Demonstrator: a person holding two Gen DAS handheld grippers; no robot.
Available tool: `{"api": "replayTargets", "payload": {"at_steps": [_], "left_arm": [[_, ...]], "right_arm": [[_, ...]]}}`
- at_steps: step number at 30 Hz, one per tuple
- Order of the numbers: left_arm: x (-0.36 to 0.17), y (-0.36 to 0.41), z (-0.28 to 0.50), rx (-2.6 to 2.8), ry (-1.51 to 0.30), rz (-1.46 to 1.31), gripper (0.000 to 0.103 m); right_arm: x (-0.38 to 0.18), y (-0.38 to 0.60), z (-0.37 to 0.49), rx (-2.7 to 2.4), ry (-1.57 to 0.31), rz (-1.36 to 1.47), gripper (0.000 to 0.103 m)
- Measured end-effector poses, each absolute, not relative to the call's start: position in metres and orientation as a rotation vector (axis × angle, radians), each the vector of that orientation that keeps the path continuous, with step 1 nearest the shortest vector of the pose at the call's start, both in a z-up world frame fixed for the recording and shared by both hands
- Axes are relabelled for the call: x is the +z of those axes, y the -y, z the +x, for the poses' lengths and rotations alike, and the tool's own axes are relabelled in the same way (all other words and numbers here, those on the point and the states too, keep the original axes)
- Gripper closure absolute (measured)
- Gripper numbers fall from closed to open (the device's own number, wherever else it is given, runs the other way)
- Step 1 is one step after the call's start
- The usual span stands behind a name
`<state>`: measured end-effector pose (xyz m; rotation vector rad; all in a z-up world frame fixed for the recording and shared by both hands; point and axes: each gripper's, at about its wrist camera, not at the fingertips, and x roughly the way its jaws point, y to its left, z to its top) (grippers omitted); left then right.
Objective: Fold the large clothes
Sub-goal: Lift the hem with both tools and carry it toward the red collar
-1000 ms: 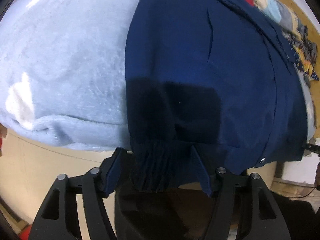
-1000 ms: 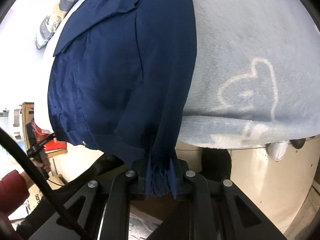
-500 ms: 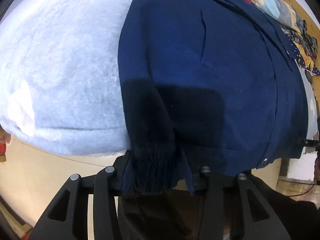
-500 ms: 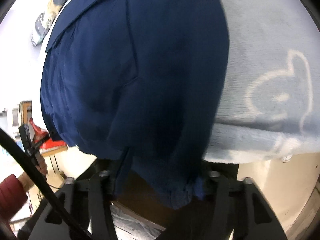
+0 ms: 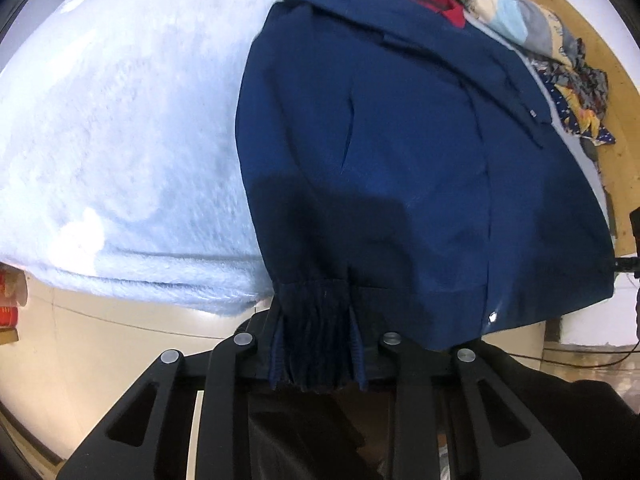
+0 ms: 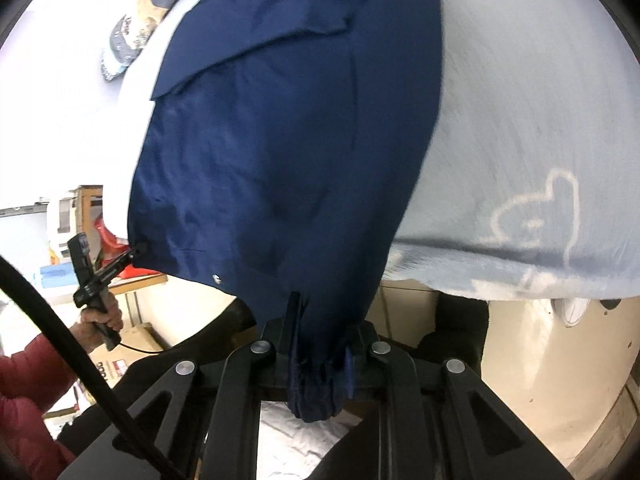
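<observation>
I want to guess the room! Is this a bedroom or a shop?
Probably a bedroom or workroom: a fluffy blue blanket covers a bed-like surface, a navy jacket lies on it, and more clothes are piled behind.

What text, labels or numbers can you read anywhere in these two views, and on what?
Nothing reads clearly.
Cardboard box: dark print, too blurred to read.
Light blue blanket: white outline drawing only, no words.
Navy jacket: no label or lettering showing.

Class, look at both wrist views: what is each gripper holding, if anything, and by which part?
Both hold the navy blue jacket: the left gripper by a ribbed cuff, the right gripper by a bunched cuff.
</observation>
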<state>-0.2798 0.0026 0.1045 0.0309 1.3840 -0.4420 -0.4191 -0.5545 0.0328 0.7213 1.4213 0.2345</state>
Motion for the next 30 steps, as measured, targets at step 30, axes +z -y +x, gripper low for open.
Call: {"api": "replayTargets", "payload": {"at_steps": [30], "left_arm": [[0.025,-0.027,-0.219,-0.534,-1.549,-0.116,0.047]], "right_arm": [[0.093,0.551,-0.361,0.195,-1.435,0.75,0.085]]}}
